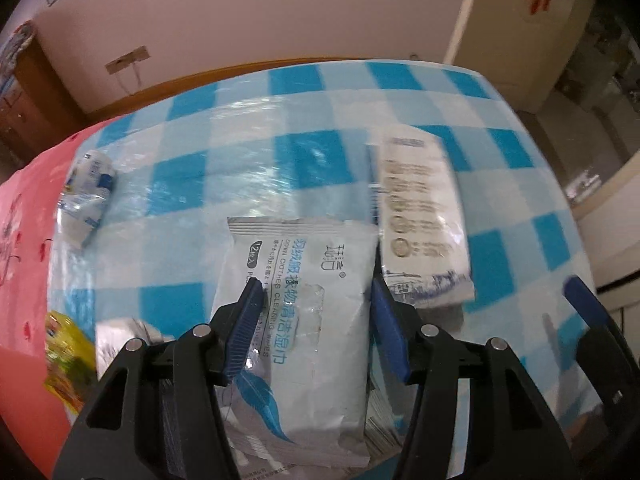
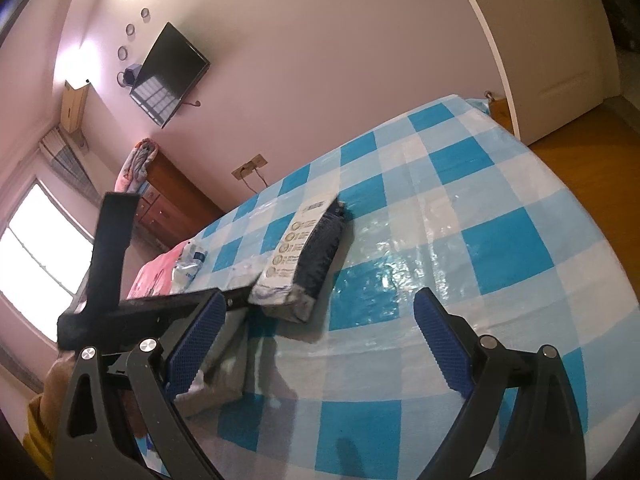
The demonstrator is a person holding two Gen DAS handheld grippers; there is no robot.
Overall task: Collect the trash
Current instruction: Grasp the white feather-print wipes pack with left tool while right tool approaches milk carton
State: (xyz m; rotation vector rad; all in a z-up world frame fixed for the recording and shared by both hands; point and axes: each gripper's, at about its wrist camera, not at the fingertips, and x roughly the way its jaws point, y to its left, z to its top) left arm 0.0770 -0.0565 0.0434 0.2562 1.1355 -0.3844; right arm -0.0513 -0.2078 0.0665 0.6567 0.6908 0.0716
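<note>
A: Left gripper (image 1: 316,316) — status?
B: Pointed steeply down at checked cloth (image 1: 304,152). Blue pads on both sides of white wipes pack (image 1: 298,340). Left pad over the pack's printed face, right pad at its right edge. Clamped on the pack, by the look of it; some motion blur, so contact at the right pad less sure.

A: Pack's place relative to jaws?
B: Dead centre between them, running from 12 o'clock, past the fingertips, back toward 6 o'clock under the frame. Lengthwise along the fingers, blue feather print at the near end.

A: Other trash, left view?
B: Long white carton (image 1: 420,220) at 1 o'clock from the gripper, just beside the pack's top right corner. Crushed bottle (image 1: 90,192) at 10 o'clock, well apart, near the pink cloth (image 1: 28,264). Yellow wrapper (image 1: 66,352) at 9 o'clock, on the cloth edge, blurred.

A: Right gripper (image 2: 320,344)?
B: Jaws wide apart, nothing between, only cloth below. Carton (image 2: 300,248) at 12 o'clock, near, not touching. Bottle (image 2: 190,264) at 10 o'clock, farther. Left tool's black body crossing at 9 o'clock, partly over the left finger.

A: Background?
B: TV (image 2: 170,76) on wall, dresser (image 2: 172,204) beyond the bed.
</note>
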